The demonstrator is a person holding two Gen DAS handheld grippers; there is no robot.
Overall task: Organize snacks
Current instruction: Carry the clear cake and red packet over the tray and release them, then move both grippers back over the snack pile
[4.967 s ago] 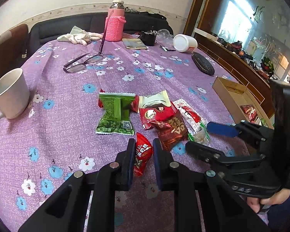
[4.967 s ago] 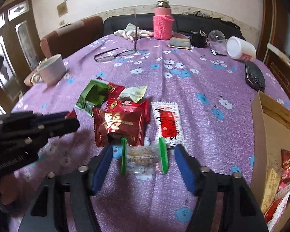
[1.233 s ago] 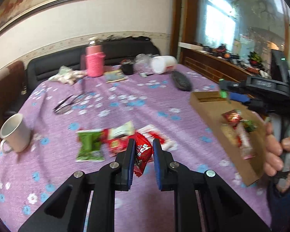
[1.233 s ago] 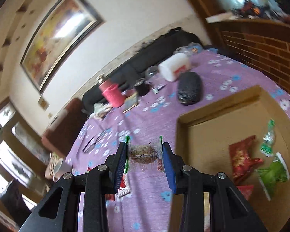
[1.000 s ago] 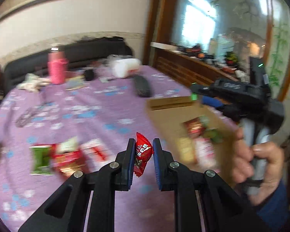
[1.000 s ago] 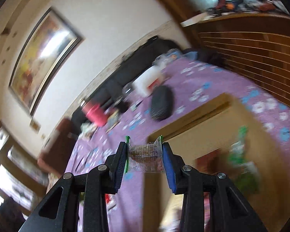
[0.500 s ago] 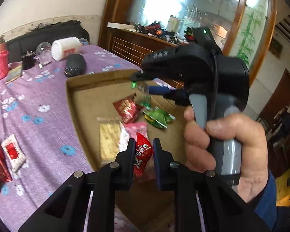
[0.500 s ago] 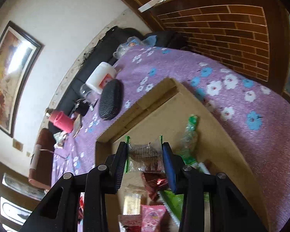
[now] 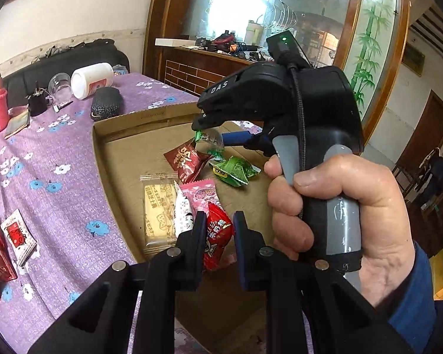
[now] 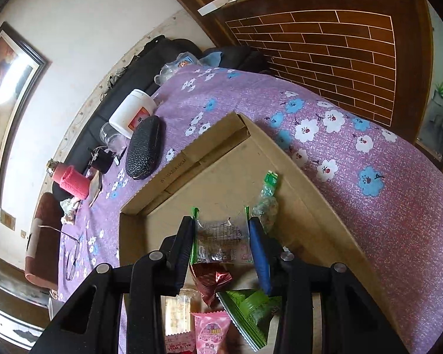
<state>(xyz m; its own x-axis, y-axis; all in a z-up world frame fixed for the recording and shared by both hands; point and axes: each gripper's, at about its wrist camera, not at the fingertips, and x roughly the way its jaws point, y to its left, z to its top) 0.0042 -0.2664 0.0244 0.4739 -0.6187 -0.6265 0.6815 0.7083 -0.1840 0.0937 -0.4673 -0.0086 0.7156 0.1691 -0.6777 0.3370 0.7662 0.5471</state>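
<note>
My left gripper point(image 9: 218, 230) is shut on a red snack packet point(image 9: 217, 237) and holds it over the near end of the cardboard box point(image 9: 127, 124). My right gripper point(image 10: 221, 236) is shut on a clear green-edged snack packet point(image 10: 221, 240) above the box point(image 10: 209, 153); it also shows in the left wrist view point(image 9: 211, 138), held by a hand. In the box lie a dark red packet point(image 9: 186, 159), a green packet point(image 9: 236, 171), a pink packet point(image 9: 202, 194) and a yellow biscuit packet point(image 9: 158, 209).
The purple flowered tablecloth point(image 9: 44, 153) carries loose red snack packets point(image 9: 3, 247) at the left, a black glasses case point(image 9: 106, 106), a white jar point(image 9: 91, 79), a pink-sleeved bottle point(image 10: 71, 183) and spectacles point(image 10: 71, 253). A brown brick-pattern cabinet point(image 10: 339, 29) stands beyond the table.
Both grippers have carried their packets from the table's middle to over the box. In the last half second both packets have come a little lower over the box's contents.
</note>
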